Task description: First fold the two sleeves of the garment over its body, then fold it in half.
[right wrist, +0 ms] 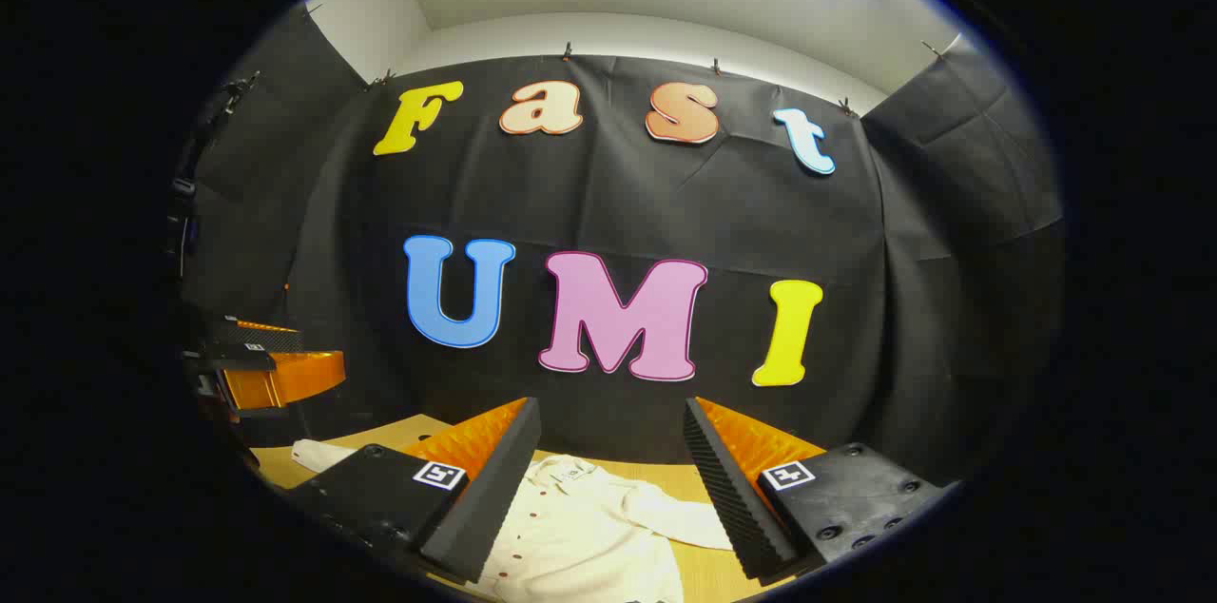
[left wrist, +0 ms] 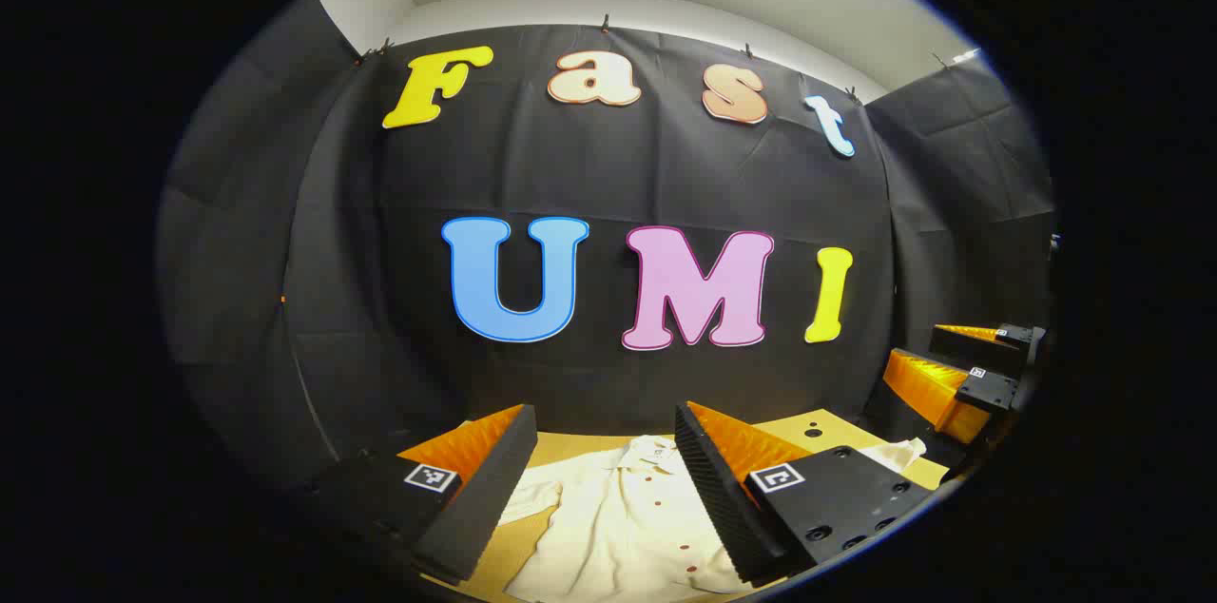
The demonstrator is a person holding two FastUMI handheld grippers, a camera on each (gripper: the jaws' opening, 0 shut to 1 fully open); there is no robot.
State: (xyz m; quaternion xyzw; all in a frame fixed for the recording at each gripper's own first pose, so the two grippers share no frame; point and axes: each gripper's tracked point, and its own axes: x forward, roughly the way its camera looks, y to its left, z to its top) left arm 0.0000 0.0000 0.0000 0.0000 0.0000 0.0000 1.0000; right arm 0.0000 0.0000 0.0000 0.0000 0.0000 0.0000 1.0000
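Left gripper (left wrist: 604, 489) held low over the tabletop (left wrist: 570, 444), fingers (left wrist: 475, 498) spread wide apart, released, nothing between them but air. Below and just beyond the gap, a cream button-up shirt (left wrist: 627, 517) lying flat on the wooden tabletop, collar toward the far wall, a row of small dark buttons running down the front. One sleeve (left wrist: 532, 494) angled out near the left finger, unfolded; a bit of the other sleeve (left wrist: 898, 453) peeking out past the right finger. Farther off at the right edge of the left gripper view, the right gripper (left wrist: 960, 365) raised above the tabletop, fingers parted. Behind everything, the black cloth wall (left wrist: 608, 175) clipped along its top, a pale wall and ceiling above.

In the right gripper view, right gripper (right wrist: 608, 489) likewise low, fingers (right wrist: 485, 498) open wide and gripping nothing. Same shirt (right wrist: 570, 536) seen between them, collar at the far end, buttons down the left part, a sleeve (right wrist: 680, 513) stretched toward the right finger across the bare tabletop (right wrist: 704, 479). A scrap of the other sleeve (right wrist: 318, 454) visible past the left finger. At the left edge, the left gripper (right wrist: 276, 365) hanging above the tabletop, well apart from the shirt. Beyond, the black cloth wall (right wrist: 608, 204) again.
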